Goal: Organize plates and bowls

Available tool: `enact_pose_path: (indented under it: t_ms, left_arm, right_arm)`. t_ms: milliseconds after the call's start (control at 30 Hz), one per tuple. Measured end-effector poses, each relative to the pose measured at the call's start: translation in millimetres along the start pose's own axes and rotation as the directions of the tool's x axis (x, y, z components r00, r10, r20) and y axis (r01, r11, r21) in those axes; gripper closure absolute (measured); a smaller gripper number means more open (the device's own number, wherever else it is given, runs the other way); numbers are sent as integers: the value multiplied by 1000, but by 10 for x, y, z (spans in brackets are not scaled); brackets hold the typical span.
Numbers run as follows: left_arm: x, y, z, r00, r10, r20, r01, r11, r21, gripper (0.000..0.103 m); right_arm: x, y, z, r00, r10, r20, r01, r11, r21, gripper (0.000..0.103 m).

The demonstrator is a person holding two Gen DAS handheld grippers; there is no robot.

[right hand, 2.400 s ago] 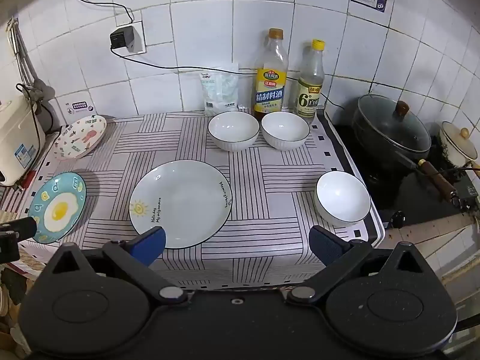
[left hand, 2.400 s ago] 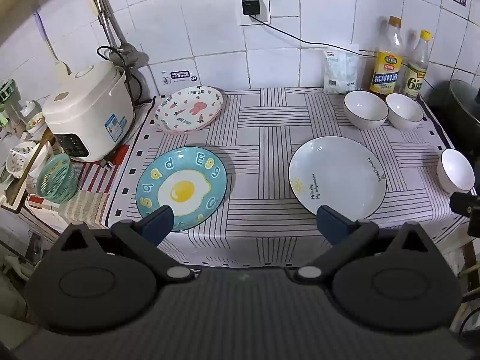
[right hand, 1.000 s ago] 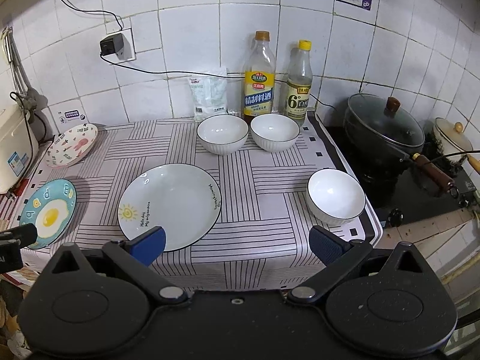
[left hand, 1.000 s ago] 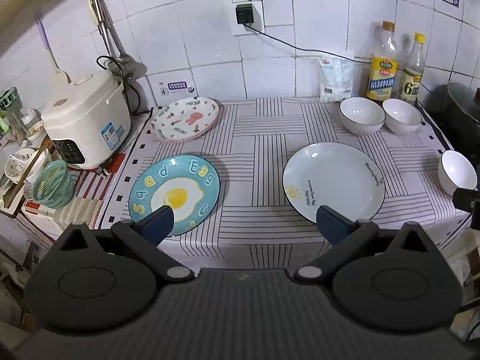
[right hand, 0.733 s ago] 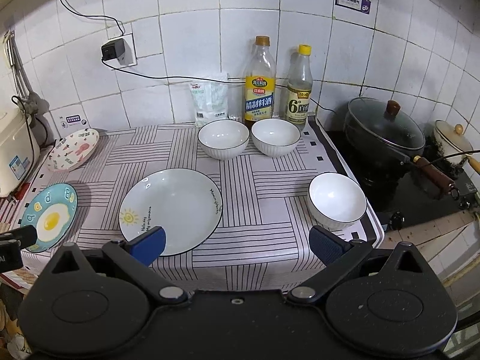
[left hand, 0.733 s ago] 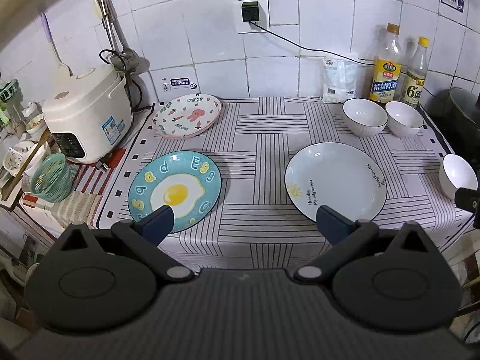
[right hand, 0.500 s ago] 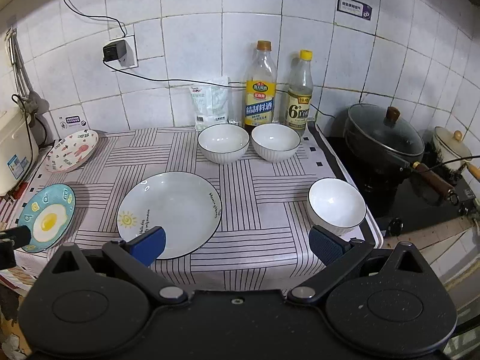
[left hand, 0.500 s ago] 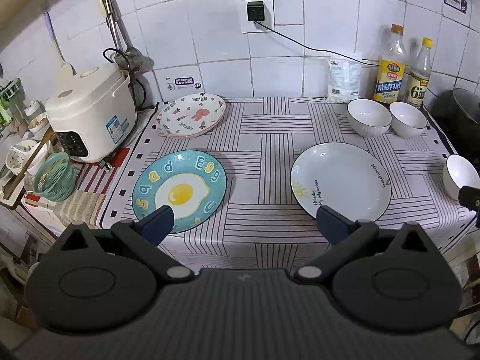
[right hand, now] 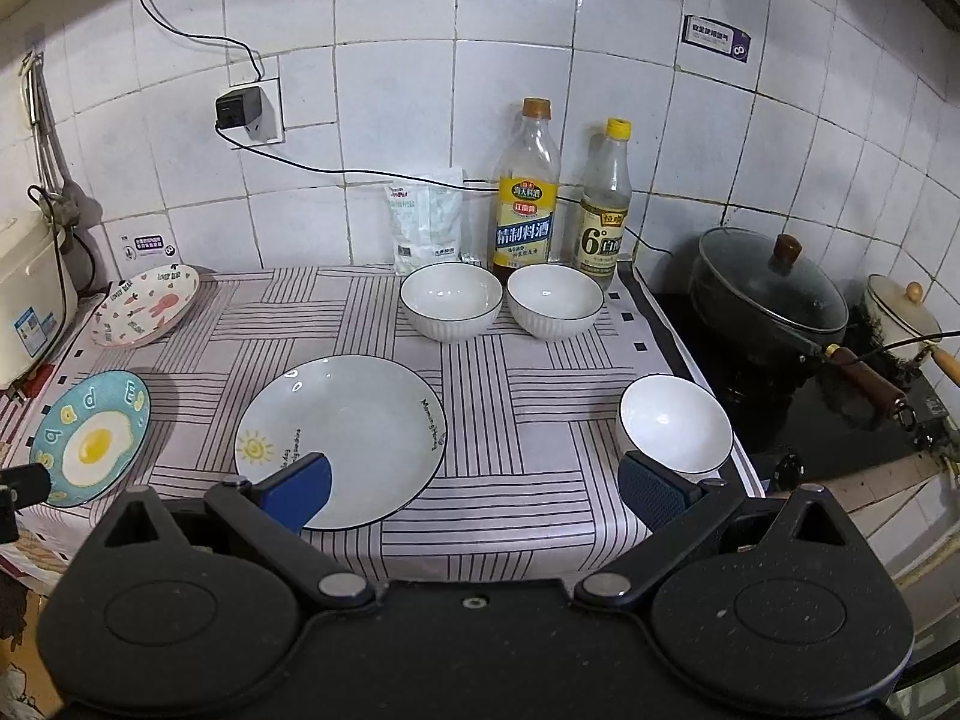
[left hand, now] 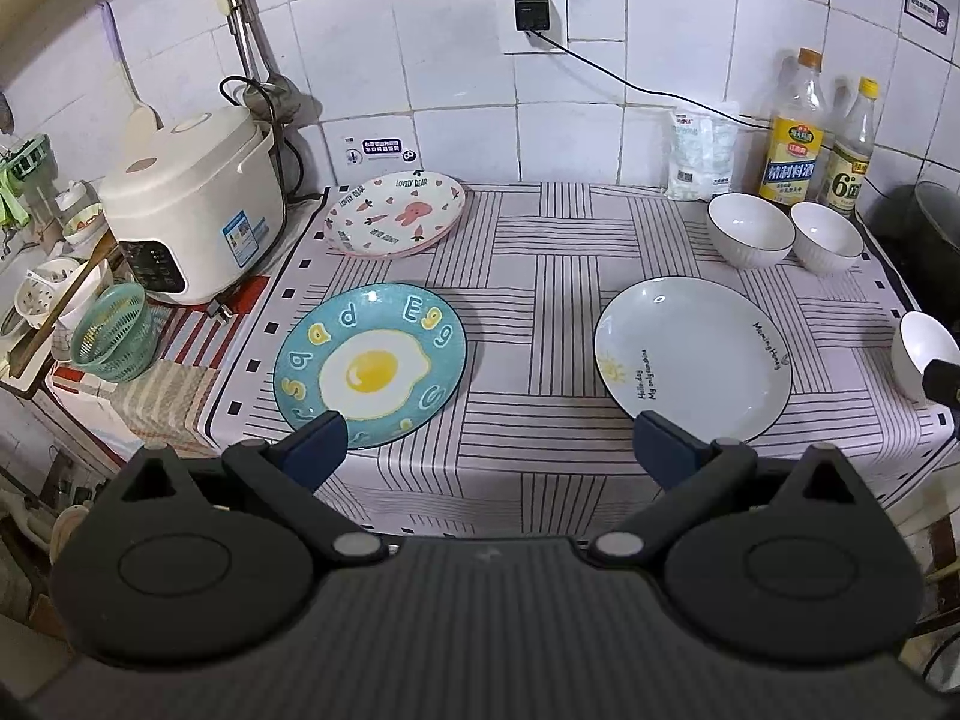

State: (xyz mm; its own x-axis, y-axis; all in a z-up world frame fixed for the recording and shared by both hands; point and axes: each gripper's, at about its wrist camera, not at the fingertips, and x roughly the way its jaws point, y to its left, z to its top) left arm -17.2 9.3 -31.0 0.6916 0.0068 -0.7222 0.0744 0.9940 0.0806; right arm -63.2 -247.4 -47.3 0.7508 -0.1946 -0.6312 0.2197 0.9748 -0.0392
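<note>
Both grippers, left gripper and right gripper, hover with fingers spread, holding nothing. On the table, an "Egg" plate lies near the front-left edge beside a "Morning Honey" plate. A "Lovely Bear" plate sits at the back-left corner, and three white bowls stand along the right side.

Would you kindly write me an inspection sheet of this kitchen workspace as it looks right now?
Surface: striped cloth-covered counter, flat.
Job's things: blue fried-egg plate, pink rabbit-print plate, large pale sun-print plate; two white bowls at the back side by side, third white bowl near the right edge. Nothing stacked.
Clutter: two bottles, white packet.
Grippers: left gripper and right gripper open, empty.
Cables: black charger cord along the wall.
Surroundings: white rice cooker, lidded dark pot.
</note>
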Motion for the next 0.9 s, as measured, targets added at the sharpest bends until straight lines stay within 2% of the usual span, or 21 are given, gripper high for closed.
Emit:
enact_pose_path:
  t_ms: [333,567,667,767,833,900]
  left_arm:
    - [-13,-28,31,1000,-15,0,15,1000,-4,0]
    - [107,-27,137,994,-98,-50,94,993,-76,0]
    - [194,-69,175,995,-88,-51,85,995,-53,1]
    - [344,-86,203,992,-113,-60,111,993,-42,2]
    - [482,-118,209,991,-124,-55,123,992,-32,3]
    - [662,-159,213,986,-148,-72,146,989,-23,6]
  right_arm:
    - [3,-13,-1,1000,-3,6,3,1000,0,0]
    - [4,-74,-20,997,56,56,-55,998,-17,0]
    - [8,-95,-12,986,98,134,-93,995,-39,0]
    - [56,-147,-4,959,175,225,-167,984,-55,0]
    - [169,-169,31,949,215,231,-209,977,-53,0]
    - [340,-178,47,951,233,204,-228,972,-50,1]
